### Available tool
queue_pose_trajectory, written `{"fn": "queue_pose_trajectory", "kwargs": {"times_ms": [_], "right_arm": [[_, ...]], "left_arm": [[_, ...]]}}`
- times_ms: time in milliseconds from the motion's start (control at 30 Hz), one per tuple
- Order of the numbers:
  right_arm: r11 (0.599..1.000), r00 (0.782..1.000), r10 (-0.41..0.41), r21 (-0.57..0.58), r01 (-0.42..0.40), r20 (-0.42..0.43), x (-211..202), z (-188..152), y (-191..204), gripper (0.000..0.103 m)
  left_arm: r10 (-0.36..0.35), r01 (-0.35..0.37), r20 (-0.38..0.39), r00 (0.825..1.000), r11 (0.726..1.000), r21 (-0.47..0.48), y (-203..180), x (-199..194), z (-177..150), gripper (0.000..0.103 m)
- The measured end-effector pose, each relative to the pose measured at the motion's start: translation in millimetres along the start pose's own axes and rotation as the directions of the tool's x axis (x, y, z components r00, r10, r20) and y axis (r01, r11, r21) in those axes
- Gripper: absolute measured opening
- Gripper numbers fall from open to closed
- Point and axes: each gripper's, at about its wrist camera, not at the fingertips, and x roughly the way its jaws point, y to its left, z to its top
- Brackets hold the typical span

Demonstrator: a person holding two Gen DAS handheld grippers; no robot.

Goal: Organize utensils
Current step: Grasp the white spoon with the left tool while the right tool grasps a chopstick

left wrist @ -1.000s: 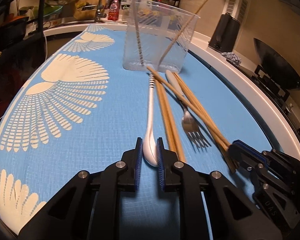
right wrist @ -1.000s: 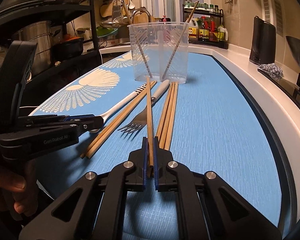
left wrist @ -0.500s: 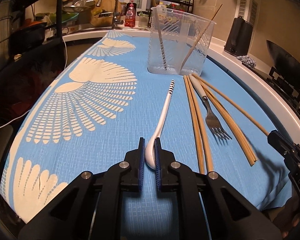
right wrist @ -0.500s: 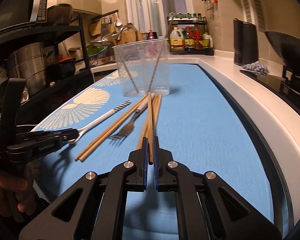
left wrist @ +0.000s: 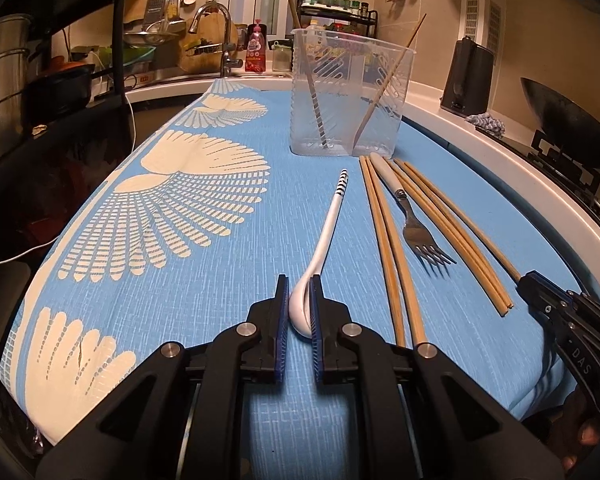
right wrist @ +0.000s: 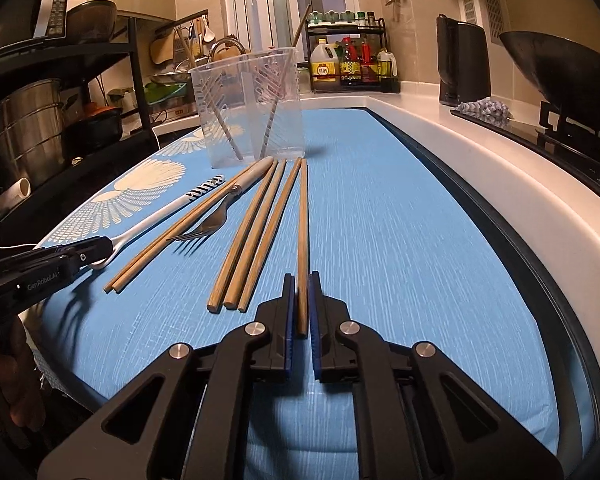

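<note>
My left gripper (left wrist: 300,304) is shut on the bowl of a white spoon (left wrist: 328,232) with a striped handle end, which lies on the blue cloth (left wrist: 204,280). My right gripper (right wrist: 302,308) has one wooden chopstick (right wrist: 302,232) between its pads; the jaws are opening and a thin gap shows on each side. The chopstick lies flat on the cloth. Several more chopsticks (right wrist: 256,232) and a fork (right wrist: 216,220) lie between the two grippers. A clear plastic holder (left wrist: 348,100) at the far end holds two sticks.
A white counter edge (right wrist: 500,184) runs along the right, with a wok (right wrist: 560,72) and stove beyond it. A black shelf rack (right wrist: 40,100) with pots stands at the left. A sink tap (left wrist: 216,36) and bottles are behind the holder.
Both grippers pulled back toward me. The spoon swung clear of the chopsticks. The right chopstick, which crossed the others, now lies flat beside them, and the right pads have parted slightly.
</note>
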Motion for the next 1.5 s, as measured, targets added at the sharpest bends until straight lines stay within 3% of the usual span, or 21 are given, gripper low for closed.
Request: {"fn": "queue_pose_trajectory", "kwargs": {"times_ms": [300, 400, 567, 700, 933, 1067, 1500], "right_arm": [[1.000, 1.000, -0.022, 0.008, 0.023, -0.009, -1, 0, 2, 0.009], [0.999, 0.999, -0.033, 0.019, 0.034, -0.006, -2, 0, -1, 0.015], [0.999, 0.999, -0.042, 0.006, 0.042, -0.005, -1, 0, 1, 0.017], [0.999, 0.999, -0.040, 0.011, 0.040, -0.005, 0, 1, 0, 0.018], [0.999, 0.999, -0.035, 0.019, 0.035, -0.002, 1, 1, -2, 0.006], [0.999, 1.000, -0.031, 0.020, 0.031, -0.004, 0, 1, -1, 0.005], [1.000, 0.999, -0.028, 0.014, 0.028, 0.036, -18, 13, 2, 0.005]], "left_arm": [[0.003, -0.003, 0.019, 1.000, 1.000, 0.027, -4, -1, -2, 0.010], [-0.003, 0.002, 0.021, 1.000, 1.000, 0.019, -4, -1, -2, 0.010], [-0.019, 0.019, 0.022, 1.000, 1.000, 0.014, -3, 1, -2, 0.011], [-0.010, 0.009, 0.021, 1.000, 0.999, 0.036, -7, 3, -4, 0.016], [-0.004, 0.003, 0.025, 1.000, 0.999, 0.038, -8, 2, -3, 0.016], [0.009, -0.012, 0.045, 0.999, 0.998, 0.057, -11, -2, -3, 0.011], [0.020, -0.027, 0.093, 0.995, 0.997, 0.072, -15, -17, 3, 0.011]]}}
